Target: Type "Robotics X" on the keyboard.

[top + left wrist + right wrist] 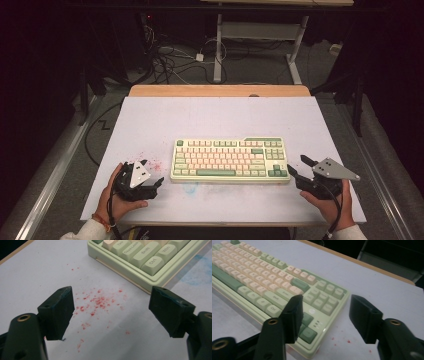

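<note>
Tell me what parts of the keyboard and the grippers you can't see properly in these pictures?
- keyboard key letters: too small in the high view.
- Most of the keyboard in the left gripper view: cut off by the top edge; one corner shows.
- Keys behind the right gripper in the right gripper view: its near jaw covers them.
- left gripper in the high view: the grey plate and the hand hide parts of it.

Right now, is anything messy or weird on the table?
Yes. Red specks are scattered over the white table just left of the keyboard, like crumbs or paint flecks. A faint blue smudge sits in front of the keyboard. The keyboard itself lies straight.
</note>
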